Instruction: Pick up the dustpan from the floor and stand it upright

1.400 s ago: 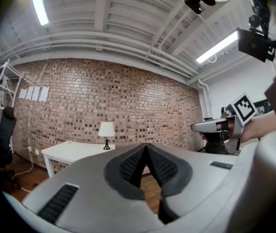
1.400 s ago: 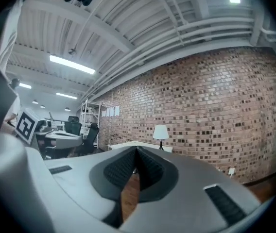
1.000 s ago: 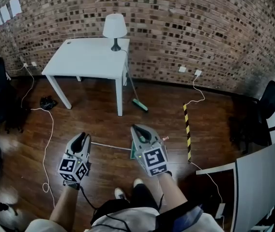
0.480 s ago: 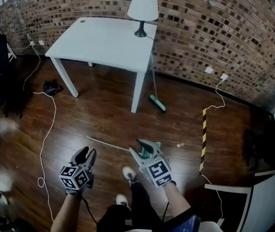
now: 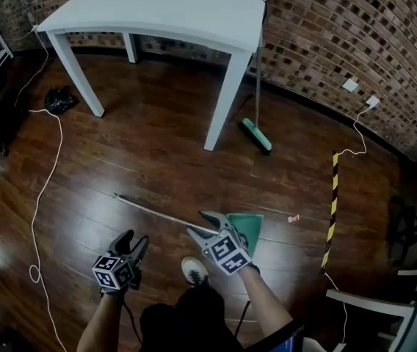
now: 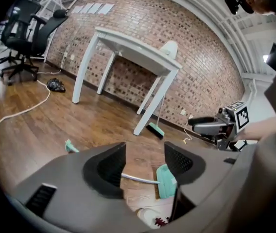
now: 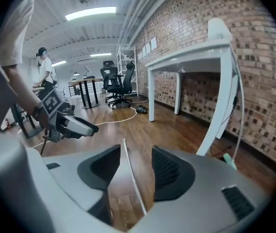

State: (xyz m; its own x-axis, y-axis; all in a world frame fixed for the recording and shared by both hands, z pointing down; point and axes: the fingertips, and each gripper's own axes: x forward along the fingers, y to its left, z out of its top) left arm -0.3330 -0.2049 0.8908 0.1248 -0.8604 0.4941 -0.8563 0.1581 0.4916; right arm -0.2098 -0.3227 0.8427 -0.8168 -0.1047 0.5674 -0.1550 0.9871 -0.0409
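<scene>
Low over dustpan [image 5: 251, 229] lying on floor [image 5: 157, 152].
Opening fingers [image 6: 106, 164] of left gripper [image 5: 133, 240] and right gripper [image 5: 200, 224], nothing clasped; handle [image 5: 150, 207] within right gap.

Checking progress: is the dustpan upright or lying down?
Lying down: the dustpan and its long handle rest flat on the floor.

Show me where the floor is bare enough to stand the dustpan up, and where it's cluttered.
Widest bare floor: between the table legs and the dustpan handle. Another patch lies between the broom and the striped tape. Crowded: around the dustpan and the shoe, and along the white cable at left.
</scene>
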